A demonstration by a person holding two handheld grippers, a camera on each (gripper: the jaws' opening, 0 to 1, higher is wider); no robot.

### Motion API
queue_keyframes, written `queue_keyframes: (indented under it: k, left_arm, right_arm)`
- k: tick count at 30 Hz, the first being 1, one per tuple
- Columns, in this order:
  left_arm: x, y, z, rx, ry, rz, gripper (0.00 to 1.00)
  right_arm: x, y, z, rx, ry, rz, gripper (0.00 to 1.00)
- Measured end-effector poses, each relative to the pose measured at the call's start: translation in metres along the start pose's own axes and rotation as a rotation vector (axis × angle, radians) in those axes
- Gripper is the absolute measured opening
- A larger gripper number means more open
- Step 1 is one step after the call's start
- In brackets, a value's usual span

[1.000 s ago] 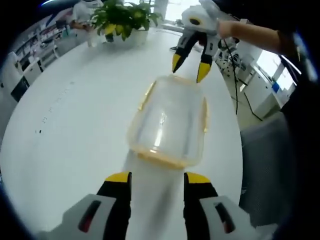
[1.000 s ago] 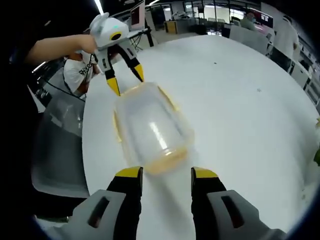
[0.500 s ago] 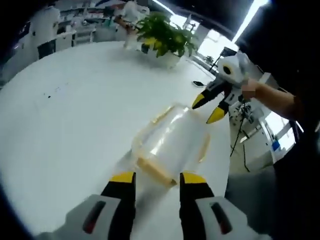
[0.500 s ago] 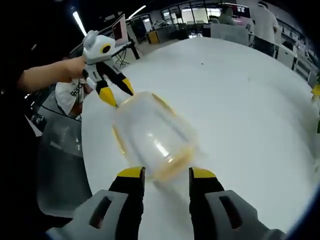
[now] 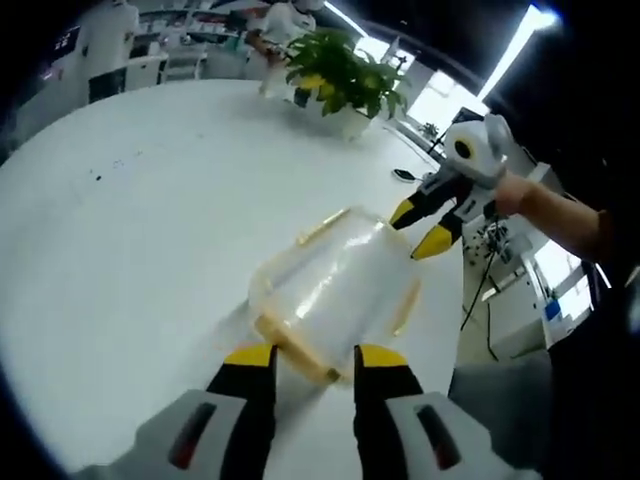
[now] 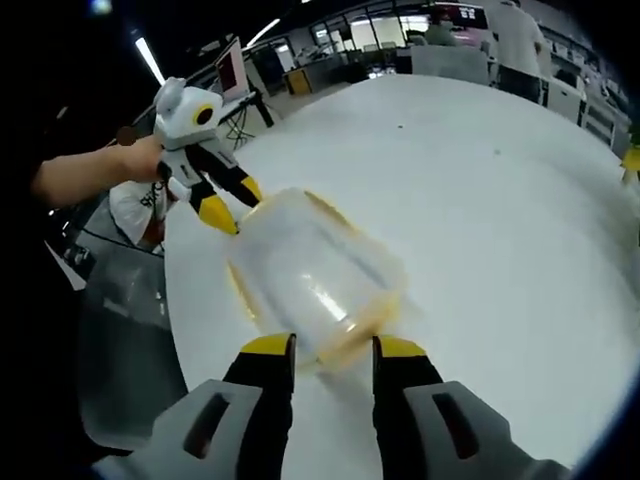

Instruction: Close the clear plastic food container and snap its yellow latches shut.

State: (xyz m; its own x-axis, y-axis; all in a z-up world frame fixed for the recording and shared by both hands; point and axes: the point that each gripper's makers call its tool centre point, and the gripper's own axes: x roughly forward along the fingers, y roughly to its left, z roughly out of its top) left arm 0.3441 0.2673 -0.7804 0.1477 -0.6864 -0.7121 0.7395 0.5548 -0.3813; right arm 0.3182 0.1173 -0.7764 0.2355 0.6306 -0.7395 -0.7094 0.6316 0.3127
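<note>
1. Nearest in the left gripper view, the left gripper point(image 5: 308, 357) has its yellow-tipped jaws apart, the near end of the clear rectangular plastic food container point(image 5: 335, 285) lying just ahead of and between the tips; I cannot tell whether they touch it.
2. In the right gripper view the right gripper point(image 6: 325, 349) stands likewise at the opposite end, jaws apart, tips just beside the yellow end latch point(image 6: 350, 335) (contact unclear, the frame is blurred).
3. The container sits on the white round table point(image 5: 130, 220), its lid apparently on top, with a yellow side latch point(image 5: 322, 225) sticking outward, so seemingly not yet snapped.
4. Judgement: the box looks light, thin-walled and smooth, so it will likely skid on the table when pushed. Better to brace one end while pressing a latch at its outer edge, not the flexing clear wall.
5. Farthest ahead of the left gripper stands a leafy green potted plant point(image 5: 345, 75).
</note>
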Motion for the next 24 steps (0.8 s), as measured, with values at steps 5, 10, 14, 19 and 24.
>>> queue_keyframes:
  k: [5,10,14,19,24]
  left_arm:
    - [0.000,-0.001,-0.001,0.008,0.006,0.002,0.23]
    - [0.001,-0.003,-0.002,0.032,0.008,0.008,0.23]
    - [0.002,-0.002,-0.002,0.000,0.018,0.006,0.22]
    - [0.002,-0.002,-0.002,-0.128,0.027,0.041,0.19]
    - [-0.002,-0.002,-0.006,-0.120,-0.012,0.028,0.19]
  right_arm:
    - [0.001,0.001,0.001,-0.004,-0.001,-0.002,0.27]
    - [-0.005,0.001,0.000,0.014,-0.016,0.023,0.25]
    - [0.002,0.017,0.005,0.029,-0.013,0.046,0.24]
    - [0.004,0.008,0.005,0.040,0.000,0.064,0.24]
    - [0.004,0.001,0.000,0.049,0.008,0.057,0.24]
